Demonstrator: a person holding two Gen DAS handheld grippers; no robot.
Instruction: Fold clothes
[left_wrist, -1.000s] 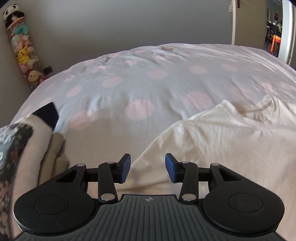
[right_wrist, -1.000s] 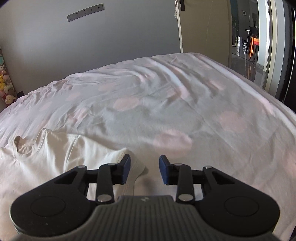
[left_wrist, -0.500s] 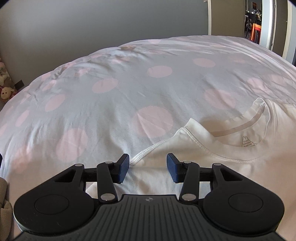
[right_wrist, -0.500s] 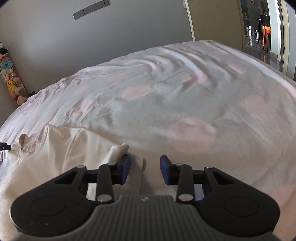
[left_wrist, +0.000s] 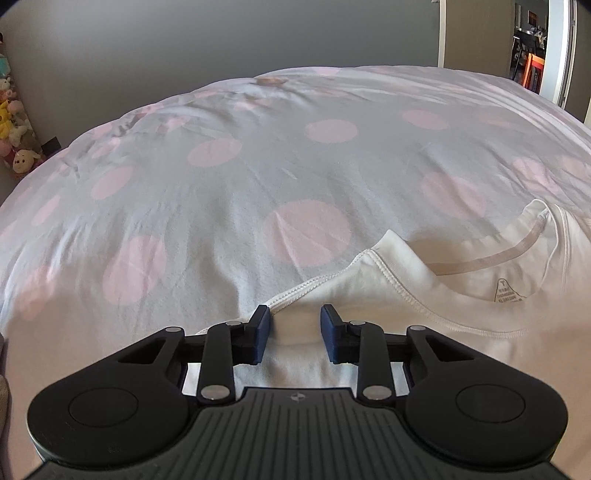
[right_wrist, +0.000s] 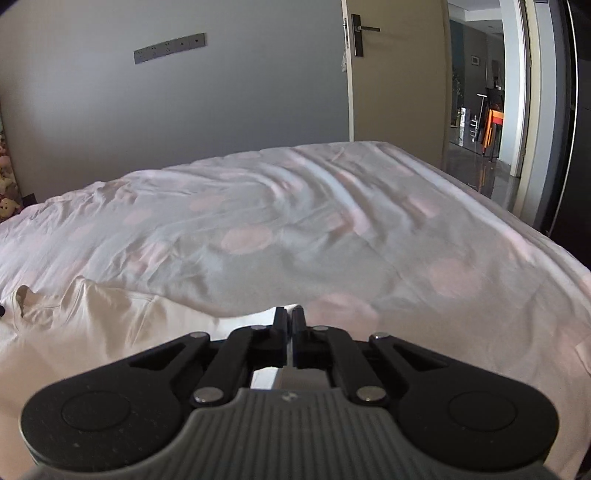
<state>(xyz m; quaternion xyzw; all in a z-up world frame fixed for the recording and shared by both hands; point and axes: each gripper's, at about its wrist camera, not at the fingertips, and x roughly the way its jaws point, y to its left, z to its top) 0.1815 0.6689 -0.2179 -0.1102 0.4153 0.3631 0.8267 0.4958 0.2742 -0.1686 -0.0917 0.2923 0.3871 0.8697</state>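
Observation:
A white T-shirt (left_wrist: 424, 295) lies on the bed, its collar and label facing up at the right of the left wrist view. My left gripper (left_wrist: 295, 325) is open, its fingers straddling the shirt's shoulder edge near the seam. In the right wrist view the same shirt (right_wrist: 110, 332) spreads to the left, with the collar at the far left. My right gripper (right_wrist: 290, 319) is shut on the shirt's edge, with a sliver of white cloth showing between the fingertips.
The bed has a white cover with pink dots (left_wrist: 306, 232). Stuffed toys (left_wrist: 14, 129) hang at the left wall. A door (right_wrist: 395, 74) and an open doorway (right_wrist: 491, 103) stand beyond the bed's right side.
My right gripper has shut on the shirt's edge and the view has tilted up. My left gripper moved right, away from the clothes pile, and settled over the shirt's shoulder edge, still open.

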